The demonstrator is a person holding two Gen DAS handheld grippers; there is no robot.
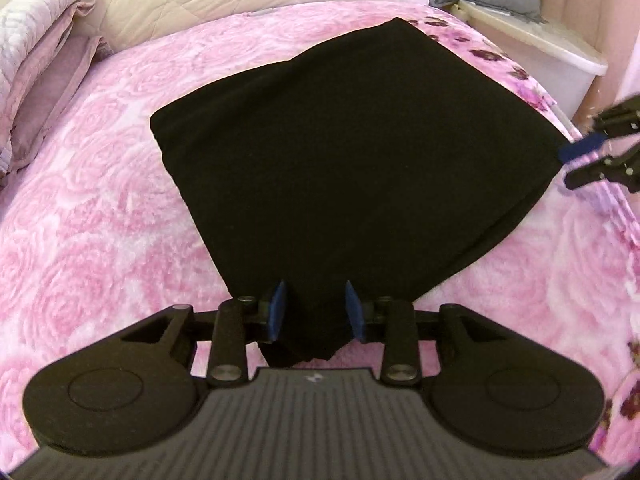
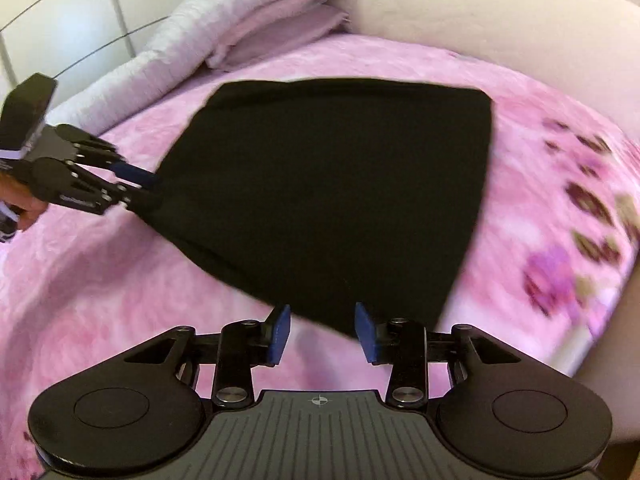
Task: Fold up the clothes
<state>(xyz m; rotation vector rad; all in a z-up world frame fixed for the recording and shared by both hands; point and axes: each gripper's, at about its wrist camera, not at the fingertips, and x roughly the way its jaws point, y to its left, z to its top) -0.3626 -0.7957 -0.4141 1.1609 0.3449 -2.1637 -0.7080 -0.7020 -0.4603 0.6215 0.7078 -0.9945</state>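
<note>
A folded black garment (image 1: 352,160) lies flat on a pink rose-patterned blanket (image 1: 100,200). The left gripper (image 1: 316,308) straddles its near corner, jaws partly open. The right gripper (image 2: 322,330) stands partly open at another corner, gripping nothing.

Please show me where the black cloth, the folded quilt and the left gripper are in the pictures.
black cloth (image 1: 352,152): left wrist view, middle of the fabric.
folded quilt (image 2: 256,12): right wrist view, its upper layers.
left gripper (image 1: 316,308): left wrist view, gap between its blue fingertips.
</note>
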